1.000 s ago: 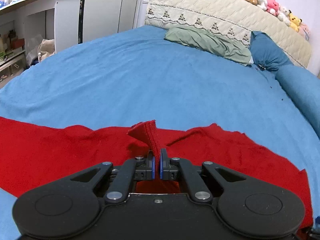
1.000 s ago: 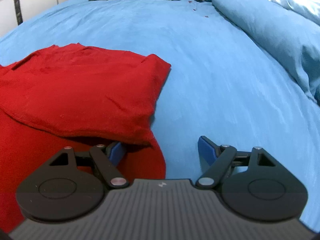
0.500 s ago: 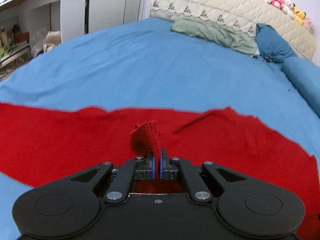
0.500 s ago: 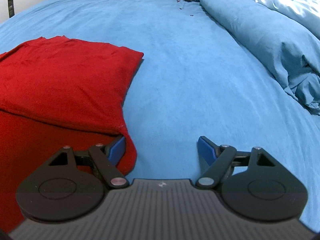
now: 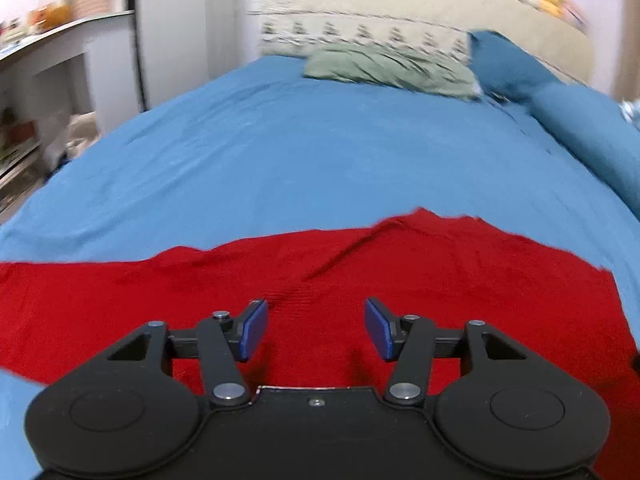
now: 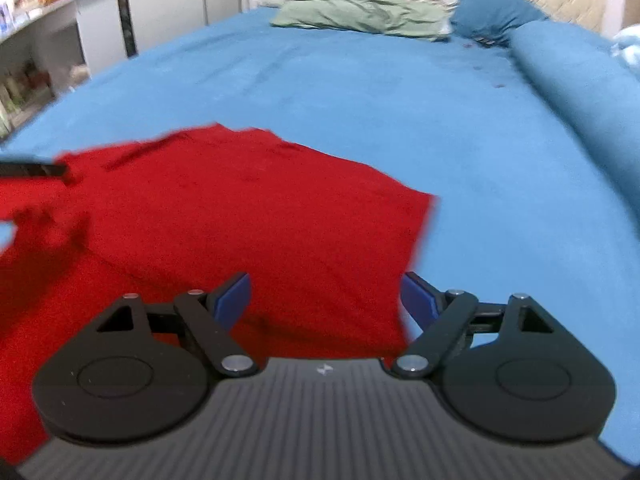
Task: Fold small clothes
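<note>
Left gripper (image 5: 314, 330) has let go of red garment (image 5: 400, 280).

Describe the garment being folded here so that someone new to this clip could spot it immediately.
Start from the wide blue bed sheet that fills both views. At its near end, just ahead of both open grippers, lies a red knit garment, spread flat with one layer folded over another. It is the only red thing on the bed; the green pillow and the blue pillow sit far off by the headboard.

Right gripper (image 6: 326, 300) spread wide, empty, above near edge of red knit garment (image 6: 224, 216) lying on blue-sheeted bed (image 6: 400, 92).
</note>
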A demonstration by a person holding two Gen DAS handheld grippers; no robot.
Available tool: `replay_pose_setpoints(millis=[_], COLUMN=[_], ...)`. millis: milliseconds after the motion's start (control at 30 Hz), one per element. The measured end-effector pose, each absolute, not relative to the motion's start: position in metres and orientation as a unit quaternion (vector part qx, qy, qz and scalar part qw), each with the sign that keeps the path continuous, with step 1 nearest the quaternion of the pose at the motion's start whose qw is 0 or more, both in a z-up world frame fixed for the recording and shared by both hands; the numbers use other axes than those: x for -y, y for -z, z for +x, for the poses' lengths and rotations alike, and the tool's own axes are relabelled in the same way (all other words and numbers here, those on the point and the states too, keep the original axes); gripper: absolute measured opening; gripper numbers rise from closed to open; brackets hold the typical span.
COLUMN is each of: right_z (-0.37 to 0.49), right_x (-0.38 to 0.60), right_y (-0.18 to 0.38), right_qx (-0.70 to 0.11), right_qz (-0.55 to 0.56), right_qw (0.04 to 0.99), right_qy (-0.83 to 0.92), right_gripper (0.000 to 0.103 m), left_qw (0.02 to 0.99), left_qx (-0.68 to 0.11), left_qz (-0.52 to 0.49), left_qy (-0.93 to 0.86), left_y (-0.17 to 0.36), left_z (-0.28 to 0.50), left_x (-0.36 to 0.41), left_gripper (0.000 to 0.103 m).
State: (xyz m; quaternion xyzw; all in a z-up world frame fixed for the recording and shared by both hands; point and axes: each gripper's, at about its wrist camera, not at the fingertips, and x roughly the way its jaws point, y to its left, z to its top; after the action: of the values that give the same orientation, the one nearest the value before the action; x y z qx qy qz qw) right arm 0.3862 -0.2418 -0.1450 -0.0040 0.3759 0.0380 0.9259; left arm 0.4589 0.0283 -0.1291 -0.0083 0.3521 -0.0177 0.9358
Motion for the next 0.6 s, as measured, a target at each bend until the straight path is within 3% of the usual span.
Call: replay_pose_setpoints(millis=[233,400,600], right_z=[0.405,0.41,0.476], right_x=[0.248,0.244,0.253], right_y=[0.189,0.174,0.176], right_qx=[-0.416,-0.4,-0.403], right_qz=[0.073,0.065,0.074], right_qw=[0.906,0.914,0.912], right_qy=[-0.019,-0.017,0.025], right_gripper=[0.097,0.097,0.098], left_qw=[0.91,0.909,0.908], left_qx=[-0.414,-0.415,-0.417], left_qz=[-0.016,-0.027,-0.041], left_qy=[0.003,0.01,0.001], left_y=[0.17,0.172,0.17], left_z=[0.473,0.467,0.469], left_x=[-0.036,-0.043,-0.045], left_gripper=[0.059,0.059,0.059])
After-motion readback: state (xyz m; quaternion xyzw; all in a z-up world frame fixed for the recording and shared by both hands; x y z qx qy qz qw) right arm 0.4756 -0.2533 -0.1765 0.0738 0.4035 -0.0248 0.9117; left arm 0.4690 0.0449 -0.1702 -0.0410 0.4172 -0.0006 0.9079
